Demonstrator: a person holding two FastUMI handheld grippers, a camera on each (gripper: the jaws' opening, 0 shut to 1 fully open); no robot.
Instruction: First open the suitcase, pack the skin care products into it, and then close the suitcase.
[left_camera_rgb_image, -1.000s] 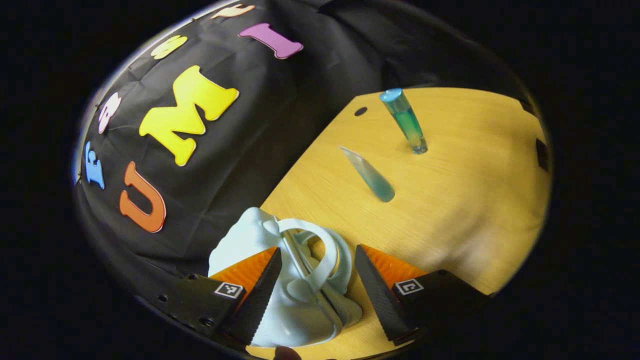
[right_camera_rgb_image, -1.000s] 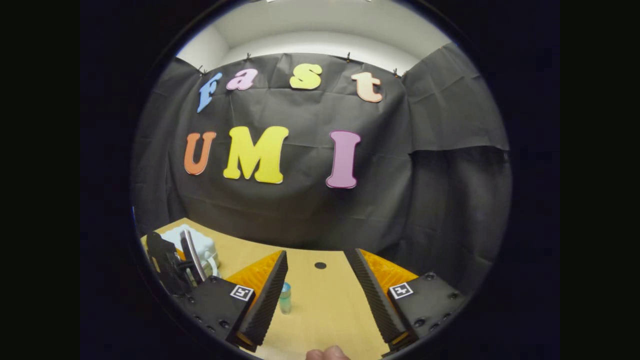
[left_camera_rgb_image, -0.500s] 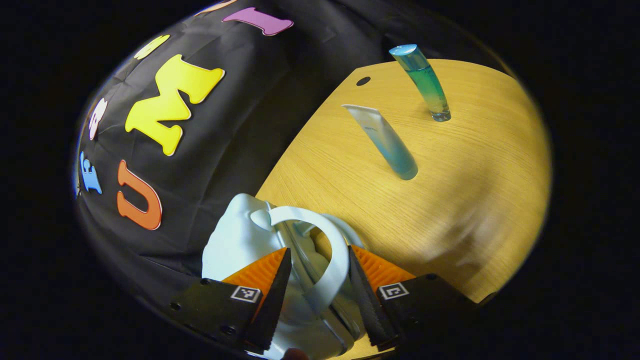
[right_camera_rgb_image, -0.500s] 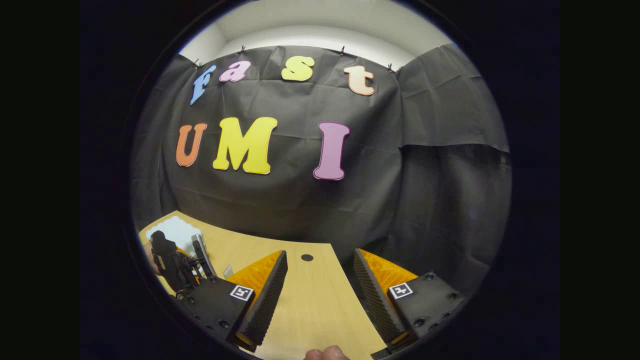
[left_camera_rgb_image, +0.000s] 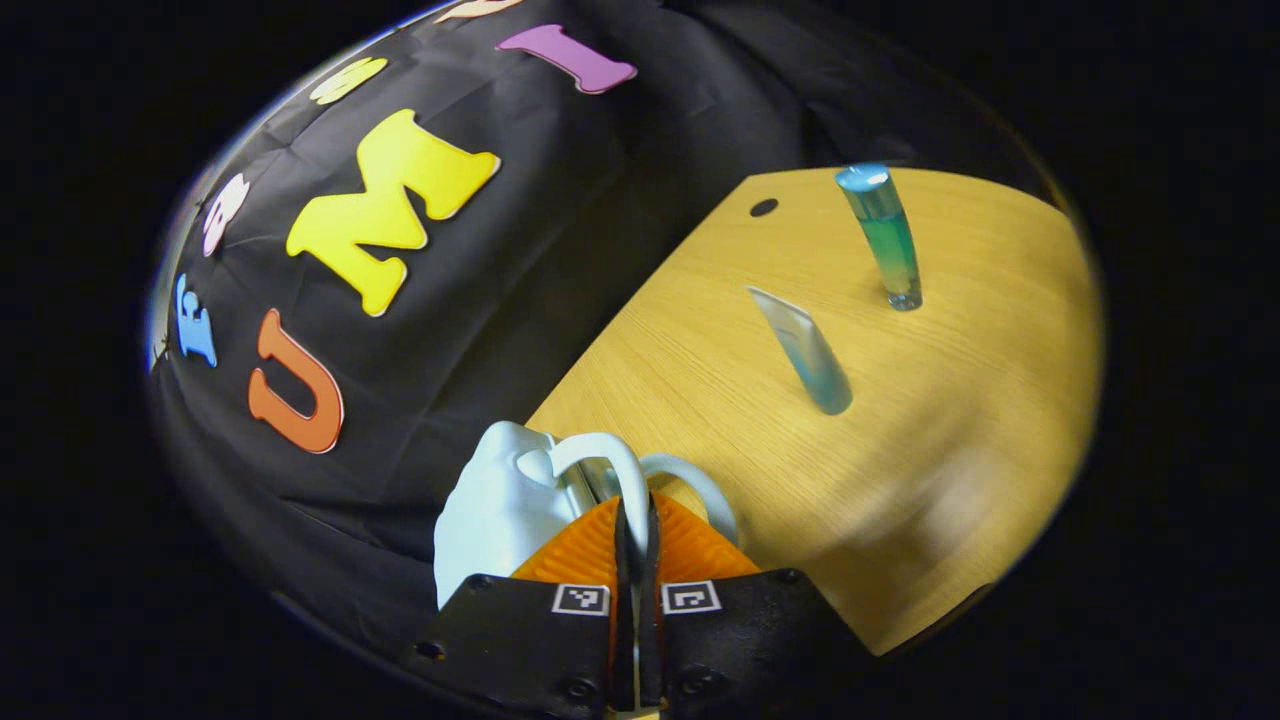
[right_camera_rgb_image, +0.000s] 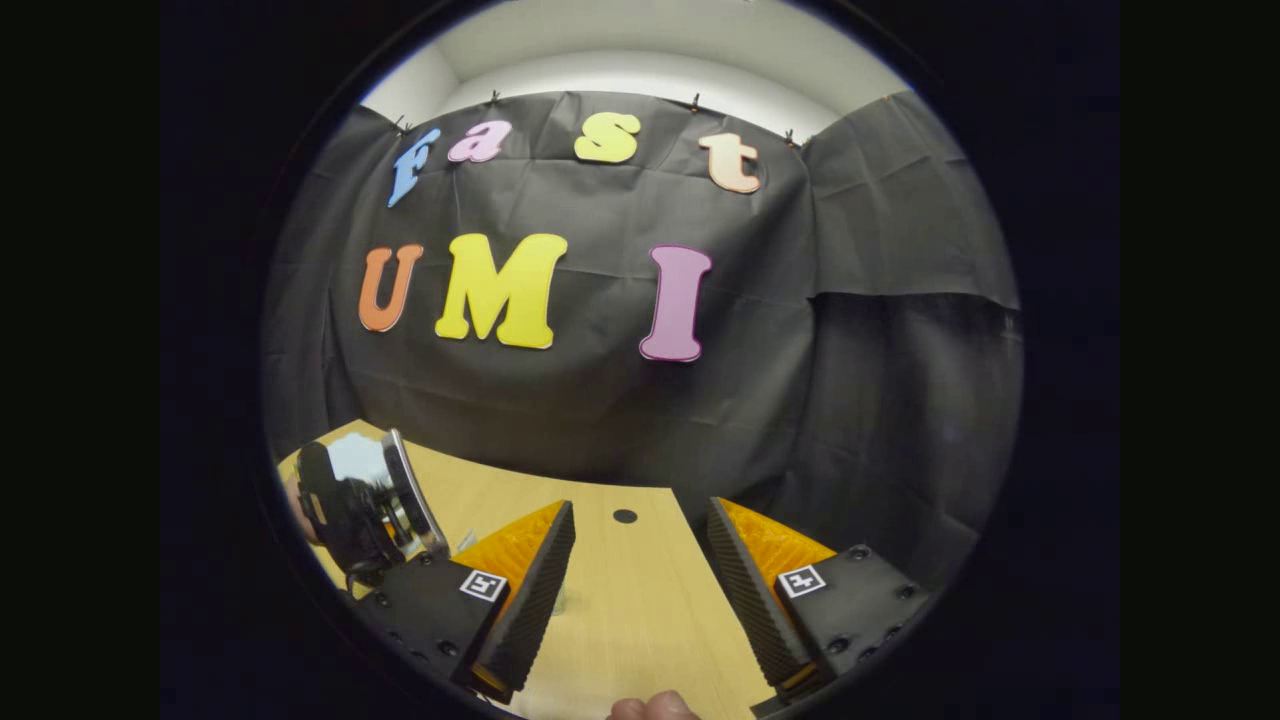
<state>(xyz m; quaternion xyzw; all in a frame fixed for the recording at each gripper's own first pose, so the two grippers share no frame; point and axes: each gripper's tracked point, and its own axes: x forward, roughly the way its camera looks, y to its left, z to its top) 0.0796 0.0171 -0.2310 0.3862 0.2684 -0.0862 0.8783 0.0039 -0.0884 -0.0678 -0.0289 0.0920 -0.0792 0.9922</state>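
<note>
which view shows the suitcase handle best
The left gripper view: the white handle arches up close, with the left gripper shut on it. In the right gripper view the suitcase sits small at the left edge behind that gripper, its handle not discernible.

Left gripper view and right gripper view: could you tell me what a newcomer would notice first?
Nearest in the left gripper view, the left gripper is clamped on the white handle of the pale blue suitcase. Beyond it on the wooden table stand a blue-green bottle and a tilted tube. The right gripper hangs open above the table.
</note>
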